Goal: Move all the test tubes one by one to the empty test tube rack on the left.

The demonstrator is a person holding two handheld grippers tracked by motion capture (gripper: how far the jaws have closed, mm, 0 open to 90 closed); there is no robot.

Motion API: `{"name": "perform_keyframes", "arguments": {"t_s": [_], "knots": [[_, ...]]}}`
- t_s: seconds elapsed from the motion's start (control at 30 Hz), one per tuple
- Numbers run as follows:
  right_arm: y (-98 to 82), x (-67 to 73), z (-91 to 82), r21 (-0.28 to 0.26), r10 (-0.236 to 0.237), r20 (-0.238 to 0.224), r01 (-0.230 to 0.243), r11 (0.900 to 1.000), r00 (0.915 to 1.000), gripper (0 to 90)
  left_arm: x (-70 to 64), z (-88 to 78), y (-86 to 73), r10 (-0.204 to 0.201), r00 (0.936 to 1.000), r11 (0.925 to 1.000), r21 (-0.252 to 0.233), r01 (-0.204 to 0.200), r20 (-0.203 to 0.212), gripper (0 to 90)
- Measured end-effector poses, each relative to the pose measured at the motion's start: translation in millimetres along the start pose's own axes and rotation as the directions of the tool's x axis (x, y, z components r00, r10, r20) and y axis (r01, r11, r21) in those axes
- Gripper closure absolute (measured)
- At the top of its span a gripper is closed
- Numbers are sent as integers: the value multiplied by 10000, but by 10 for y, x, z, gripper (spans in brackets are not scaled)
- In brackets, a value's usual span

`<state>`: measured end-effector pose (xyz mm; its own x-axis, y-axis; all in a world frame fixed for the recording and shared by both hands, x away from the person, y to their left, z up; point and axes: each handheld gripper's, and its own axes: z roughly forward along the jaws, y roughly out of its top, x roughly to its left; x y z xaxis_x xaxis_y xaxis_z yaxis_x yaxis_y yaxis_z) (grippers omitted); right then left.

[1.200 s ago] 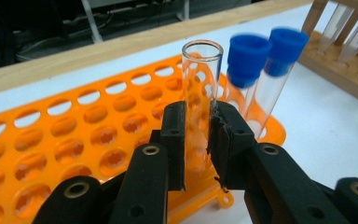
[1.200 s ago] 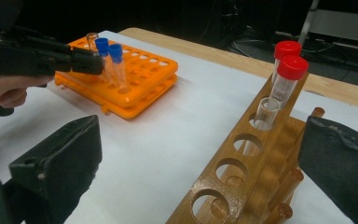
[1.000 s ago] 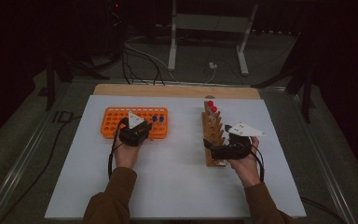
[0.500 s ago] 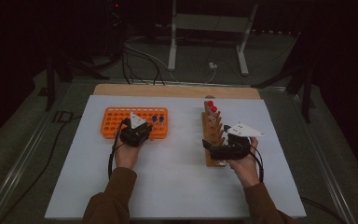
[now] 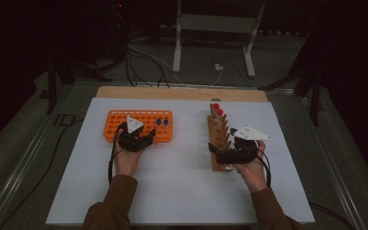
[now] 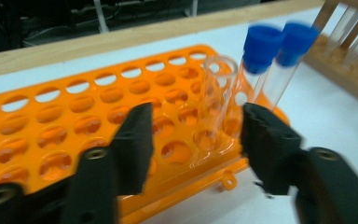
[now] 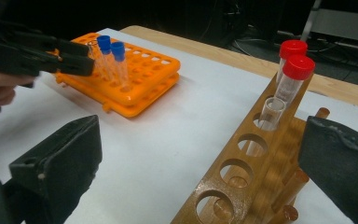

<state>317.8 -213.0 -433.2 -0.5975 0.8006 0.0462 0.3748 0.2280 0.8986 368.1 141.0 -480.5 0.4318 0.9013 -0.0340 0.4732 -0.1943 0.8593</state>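
An uncapped clear tube stands in a hole near the corner of the orange rack. My left gripper has just been opening; its jaws now stand either side of the tube without touching it. Two blue-capped tubes stand right behind it. In the high view the left gripper sits at the orange rack's near edge. My right gripper is open wide at the near end of the wooden rack, which holds two red-capped tubes and an uncapped one.
Both racks stand on a white sheet over a wooden board. The wooden rack runs away from me at centre right. Cables and a metal stand lie on the floor beyond the table.
The left gripper has drawn back a little toward the orange rack's near edge and its jaws look wider apart. The right hand has kept still.
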Motion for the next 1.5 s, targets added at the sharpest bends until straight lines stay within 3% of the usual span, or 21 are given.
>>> {"name": "perform_keyframes", "arguments": {"t_s": [0.23, 0.27, 0.37, 0.57, 0.6, 0.8, 1.03, 1.13, 1.3, 1.5], "knots": [[30, -1, 6, -3, -29, 51, 29, 10000, 10000, 2, -1, -247, 47, -414, 9986, 9966, -704, 437, 324, 160], [35, -4, 7, -13, -34, 64, 34, 10000, 10000, 3, -7, -290, 48, -402, 9987, 9958, -811, 426, 312, 154], [64, -15, 14, 9, -60, 106, 60, 10000, 9999, 2, -26, -377, 44, -335, 9994, 9941, -1033, 331, -16, 14], [128, -56, 54, 102, -103, 198, 101, 9999, 9998, 2, -41, -540, -8, -330, 9993, 9902, -1365, 306, -154, 8], [137, -68, 65, 133, -96, 226, 93, 9999, 9997, 3, -33, -566, -27, -337, 9994, 9892, -1424, 334, 5, 27], [178, -145, 142, 415, -28, 433, 10, 9991, 9991, 3, -36, -640, -144, -449, 9989, 9920, -1173, 463, 144, 2], [195, -250, 271, 731, 105, 637, -151, 9972, 9979, 75, -41, -699, -172, -587, 9980, 9892, -1333, 613, 235, 2], [180, -319, 347, 935, 215, 818, -291, 9952, 9964, 193, -31, -714, -172, -652, 9974, 9875, -1416, 687, 298, 2], [168, -397, 458, 1197, 218, 975, -334, 9922, 9950, 491, -10, -710, -194, -900, 9954, 9858, -1390, 939, 343, 3], [175, -403, 604, 1717, -106, 1465, -148, 9850, 9892, 711, -10, -711, -195, -975, 9943, 9853, -1366, 1024, 424, 3]]}}
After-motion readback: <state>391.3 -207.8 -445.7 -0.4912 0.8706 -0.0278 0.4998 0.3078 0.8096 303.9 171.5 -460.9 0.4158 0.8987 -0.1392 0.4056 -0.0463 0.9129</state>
